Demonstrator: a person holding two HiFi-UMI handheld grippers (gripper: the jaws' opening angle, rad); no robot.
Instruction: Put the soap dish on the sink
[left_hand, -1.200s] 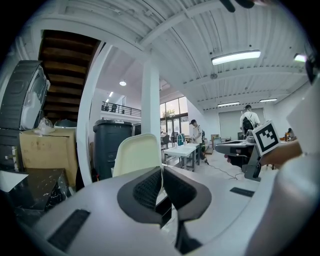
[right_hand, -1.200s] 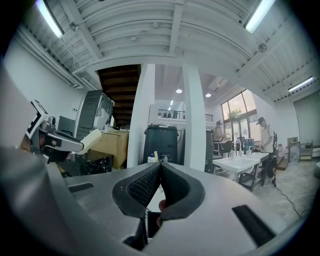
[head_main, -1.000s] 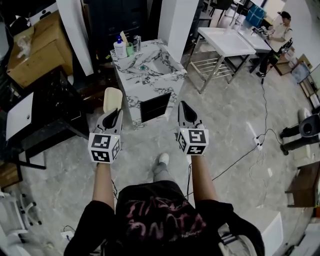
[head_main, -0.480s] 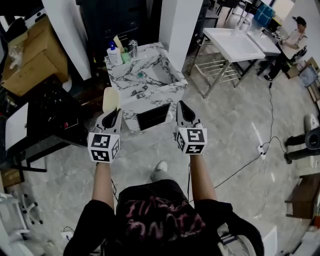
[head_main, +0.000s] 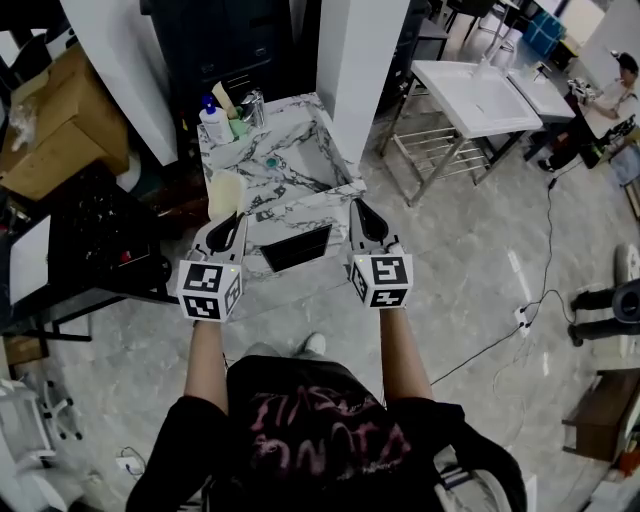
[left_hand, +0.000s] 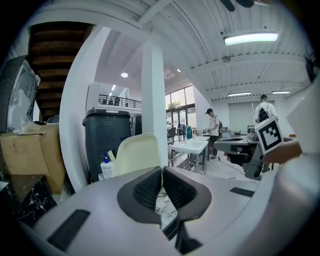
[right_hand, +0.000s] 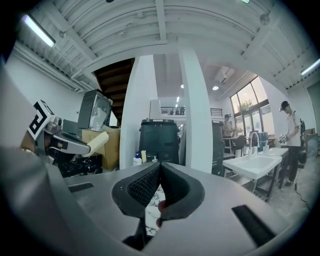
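Observation:
The soap dish (head_main: 225, 194) is a cream oval piece, held up on edge by my left gripper (head_main: 227, 220), which is shut on its lower rim. It hangs over the front left corner of the marble sink (head_main: 300, 190). The left gripper view has the dish (left_hand: 137, 152) rising just behind the closed jaws of that gripper (left_hand: 162, 172). My right gripper (head_main: 359, 208) is shut with nothing in it, level with the sink's front right corner. Its own view shows the jaws of this gripper (right_hand: 159, 170) pressed together, and the dish (right_hand: 96, 141) off to the left.
At the back of the sink stand a soap pump bottle (head_main: 211, 119), a green cup (head_main: 238, 127) and a tap (head_main: 256, 104). A white pillar (head_main: 350, 60) rises right behind it. Cardboard boxes (head_main: 60, 110) and a black bench (head_main: 90, 240) are left, a white basin on a metal stand (head_main: 470, 88) right.
The person has walked forward, so the marble sink is closer. Both grippers now reach its front edge, and the left one still holds the dish.

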